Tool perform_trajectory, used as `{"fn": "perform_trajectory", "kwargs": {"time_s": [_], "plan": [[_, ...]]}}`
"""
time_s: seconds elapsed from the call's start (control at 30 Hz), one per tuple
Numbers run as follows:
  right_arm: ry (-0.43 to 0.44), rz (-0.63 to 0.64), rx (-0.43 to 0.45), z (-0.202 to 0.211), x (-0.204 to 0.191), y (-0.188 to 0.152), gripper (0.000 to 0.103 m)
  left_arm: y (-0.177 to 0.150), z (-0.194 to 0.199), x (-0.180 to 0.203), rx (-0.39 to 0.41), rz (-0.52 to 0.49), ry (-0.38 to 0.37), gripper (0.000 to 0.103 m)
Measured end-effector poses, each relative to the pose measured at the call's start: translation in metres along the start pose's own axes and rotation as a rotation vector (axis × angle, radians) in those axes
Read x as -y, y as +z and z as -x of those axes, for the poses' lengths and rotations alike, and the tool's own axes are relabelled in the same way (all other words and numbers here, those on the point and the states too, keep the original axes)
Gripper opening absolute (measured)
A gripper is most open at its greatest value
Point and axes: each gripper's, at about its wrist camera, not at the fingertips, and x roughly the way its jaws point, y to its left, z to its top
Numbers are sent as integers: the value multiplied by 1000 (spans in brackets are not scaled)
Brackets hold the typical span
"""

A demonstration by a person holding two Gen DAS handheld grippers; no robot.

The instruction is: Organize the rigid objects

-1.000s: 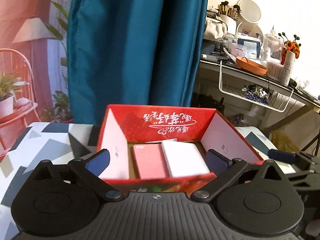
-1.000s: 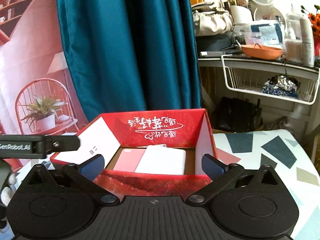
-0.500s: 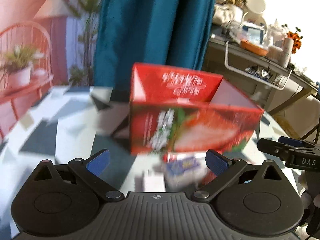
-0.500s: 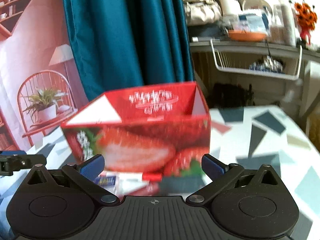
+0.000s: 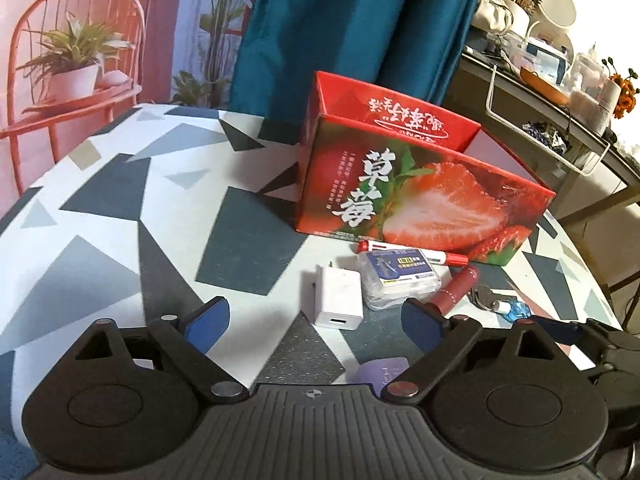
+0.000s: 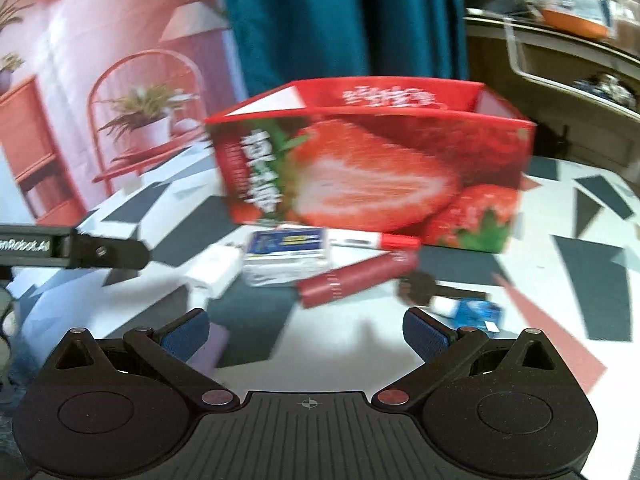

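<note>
The white charger lies flat on the table just in front of the strawberry box, its long axis and prongs pointing toward the box. It looks light, stiff and smooth, best pinched across its two narrow sides. The left gripper, jaws wide though just closing slightly, frames it without touching; the right gripper is wide and empty.

We see a round table with a white top patterned in grey and dark blue shards. On it stand a red strawberry-printed cardboard box, and in front a white charger cube, a clear plastic case, a red-capped marker, a dark red tube and a small blue item.
</note>
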Motion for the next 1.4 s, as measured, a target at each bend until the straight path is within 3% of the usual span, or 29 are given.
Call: {"fn": "perform_trajectory", "kwargs": {"time_s": [0.33,0.53,0.7,0.8,0.97,1.17,1.4], "plan": [[105,168,-127,-30,-53,-11,102,-6,-5,-10,-20,23,20,94],[62,202,-167,-31,-48,-18,102,-9,-9,-9,-28,20,5,92],[0,166,-162,-26,-22,-20,102,-12,-14,-4,-40,-5,-12,85],[-17,107,-157,-24,-5,-20,92,-14,-18,2,-55,-23,-39,78],[19,127,-134,-25,-5,-23,89,-21,-26,12,-105,-57,-108,65],[55,232,-119,-34,-23,-23,87,-25,-33,10,-130,-42,-109,64],[101,238,-100,-34,-28,-22,67,-27,-37,10,-150,-35,-144,54]]}}
